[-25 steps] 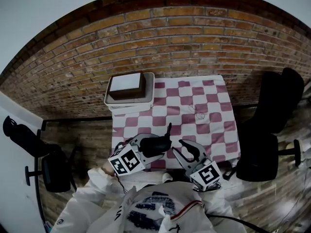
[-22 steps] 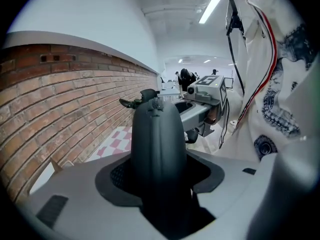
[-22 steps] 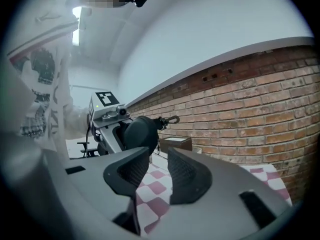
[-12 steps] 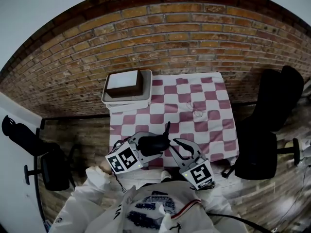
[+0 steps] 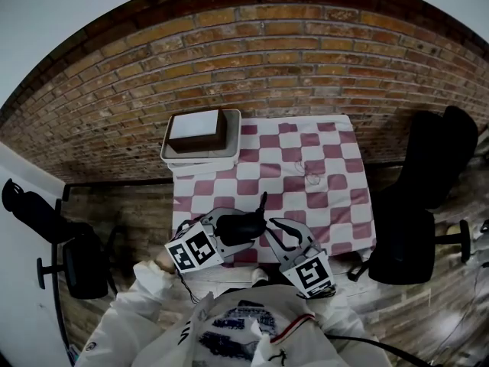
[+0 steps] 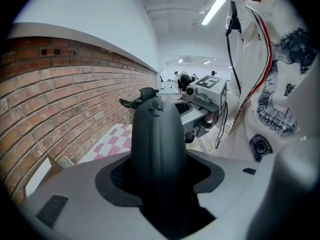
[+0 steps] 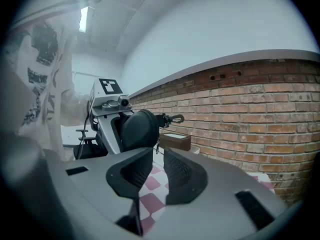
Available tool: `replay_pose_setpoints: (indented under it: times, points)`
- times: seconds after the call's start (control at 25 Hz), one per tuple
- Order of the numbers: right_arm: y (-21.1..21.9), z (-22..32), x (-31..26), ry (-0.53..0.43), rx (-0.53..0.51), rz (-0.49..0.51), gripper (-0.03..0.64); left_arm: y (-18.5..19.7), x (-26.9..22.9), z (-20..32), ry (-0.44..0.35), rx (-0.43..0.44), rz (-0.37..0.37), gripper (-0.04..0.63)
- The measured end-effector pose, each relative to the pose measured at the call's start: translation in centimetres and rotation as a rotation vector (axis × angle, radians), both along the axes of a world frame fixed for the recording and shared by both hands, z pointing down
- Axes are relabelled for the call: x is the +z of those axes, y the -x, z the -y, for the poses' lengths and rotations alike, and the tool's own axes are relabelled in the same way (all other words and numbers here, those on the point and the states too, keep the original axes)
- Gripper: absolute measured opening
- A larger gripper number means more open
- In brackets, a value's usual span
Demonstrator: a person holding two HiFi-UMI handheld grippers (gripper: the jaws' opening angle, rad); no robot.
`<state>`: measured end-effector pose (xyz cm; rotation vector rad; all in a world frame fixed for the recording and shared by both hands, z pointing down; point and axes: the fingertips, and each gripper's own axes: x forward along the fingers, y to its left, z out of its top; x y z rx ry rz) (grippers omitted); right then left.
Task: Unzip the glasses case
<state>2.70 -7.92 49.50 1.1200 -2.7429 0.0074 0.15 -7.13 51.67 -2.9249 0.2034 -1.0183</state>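
Glasses case, black, oval and hard-shelled, sits clamped in the left claw over the near edge of the pink-and-white checkered table. It is apparently steadied there so the right claw, narrow, empty and closing, can reach its zipper. On the table's far-left corner, 1 white tray holds 1 brown box.

At far-left corner of cloth, tray holding box; wall behind. Over near edge, case. Chairs left and right of cloth.
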Motion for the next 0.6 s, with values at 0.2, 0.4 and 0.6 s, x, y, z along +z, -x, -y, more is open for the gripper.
replay_pose_setpoints:
  times: [0.2,0.4,0.6]
  points:
    - [0.23,0.19,0.15,-0.009,0.010,-0.024,0.060,0.22,0.19,-0.17,0.008,0.001,0.001,0.259]
    - [0.60,0.13,0.19,-0.020,0.010,-0.055,0.044,0.52,0.30,-0.16,0.015,-0.005,0.001,0.259]
    - [0.80,0.18,0.59,-0.016,0.011,-0.079,0.026,0.71,0.88,-0.23,0.029,-0.010,0.002,0.259]
